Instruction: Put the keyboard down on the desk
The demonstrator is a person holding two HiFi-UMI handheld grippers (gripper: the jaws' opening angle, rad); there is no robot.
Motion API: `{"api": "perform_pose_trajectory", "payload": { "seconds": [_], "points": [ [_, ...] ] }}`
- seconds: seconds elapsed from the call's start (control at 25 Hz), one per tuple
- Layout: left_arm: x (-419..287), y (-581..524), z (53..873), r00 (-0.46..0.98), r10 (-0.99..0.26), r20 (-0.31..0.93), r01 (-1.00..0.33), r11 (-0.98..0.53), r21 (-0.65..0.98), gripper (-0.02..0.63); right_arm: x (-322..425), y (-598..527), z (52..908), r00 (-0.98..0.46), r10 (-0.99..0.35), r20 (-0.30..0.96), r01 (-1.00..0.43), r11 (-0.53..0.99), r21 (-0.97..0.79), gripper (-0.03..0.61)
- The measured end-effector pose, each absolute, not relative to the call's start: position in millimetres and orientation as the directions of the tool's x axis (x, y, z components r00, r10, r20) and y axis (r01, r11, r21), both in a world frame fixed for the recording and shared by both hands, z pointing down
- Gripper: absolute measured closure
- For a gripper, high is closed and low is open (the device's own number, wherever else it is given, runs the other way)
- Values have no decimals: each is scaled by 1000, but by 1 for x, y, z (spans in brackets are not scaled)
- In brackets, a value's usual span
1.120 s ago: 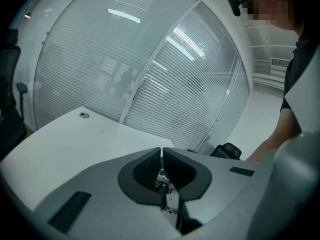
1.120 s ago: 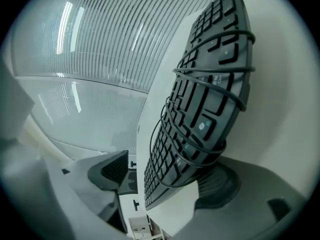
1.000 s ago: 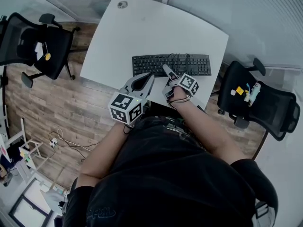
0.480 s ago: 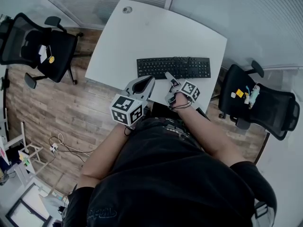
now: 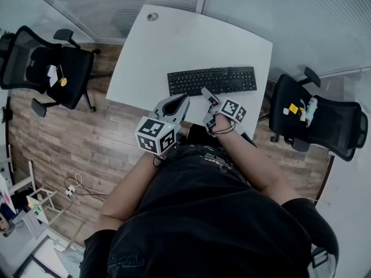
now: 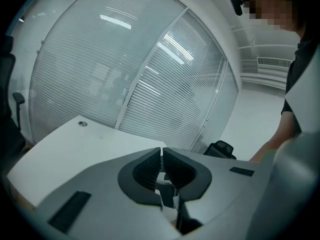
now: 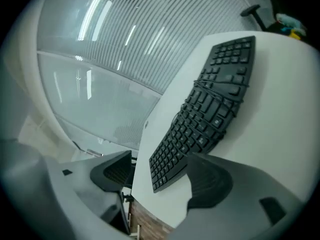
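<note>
Black keyboard point(image 5: 212, 80) lies flat on the white desk point(image 5: 174, 39), close to its near edge, with broad desktop beyond. At that edge the right gripper point(image 5: 207, 93) hovers, jaws spread with nothing between them. The left gripper point(image 5: 177, 102) is beside it, jaws pressed together.

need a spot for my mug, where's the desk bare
The desk is bare behind the keyboard, from the grommet across to the right edge, and in the strip left of the keyboard. The near edge is crowded: the left hand-held gripper and right hand-held gripper hang there.
</note>
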State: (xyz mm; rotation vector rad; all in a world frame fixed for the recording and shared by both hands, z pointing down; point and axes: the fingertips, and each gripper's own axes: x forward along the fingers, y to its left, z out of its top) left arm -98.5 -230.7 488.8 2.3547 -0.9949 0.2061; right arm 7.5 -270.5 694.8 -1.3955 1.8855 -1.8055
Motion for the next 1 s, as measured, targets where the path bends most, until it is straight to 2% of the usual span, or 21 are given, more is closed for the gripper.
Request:
{"api": "perform_pose_trajectory", "payload": {
  "seconds": [0.04, 0.08, 0.24, 0.32, 0.52, 0.72, 0.84, 1.0],
  "points": [
    [-98, -231, 488, 715, -608, 344, -695, -567, 442, 584, 6, -272, 686, -550, -706, 446, -511, -139, -848, 251],
    [-99, -230, 486, 719, -606, 340, -691, -573, 440, 585, 5, -274, 677, -554, -709, 437, -533, -101, -840, 342],
    [-99, -230, 475, 734, -602, 314, -675, -599, 430, 584, -7, -279, 629, -577, -715, 395, -639, 94, -763, 454],
    [-99, -229, 470, 741, -602, 299, -668, -612, 424, 584, -18, -277, 599, -598, -709, 374, -695, 226, -682, 490],
    [-101, -229, 455, 742, -614, 269, -666, -633, 395, 586, -40, -268, 529, -633, -712, 304, -738, 436, -515, 539],
    [-106, -224, 444, 743, -624, 243, -666, -652, 362, 586, -66, -250, 474, -668, -709, 226, -736, 588, -336, 555],
    [-110, -219, 441, 741, -633, 226, -668, -659, 345, 597, -80, -234, 457, -694, -693, 196, -718, 646, -259, 555],
    [-119, -217, 440, 734, -644, 216, -675, -658, 334, 597, -96, -226, 457, -713, -673, 195, -700, 672, -240, 555]
  ]
}}
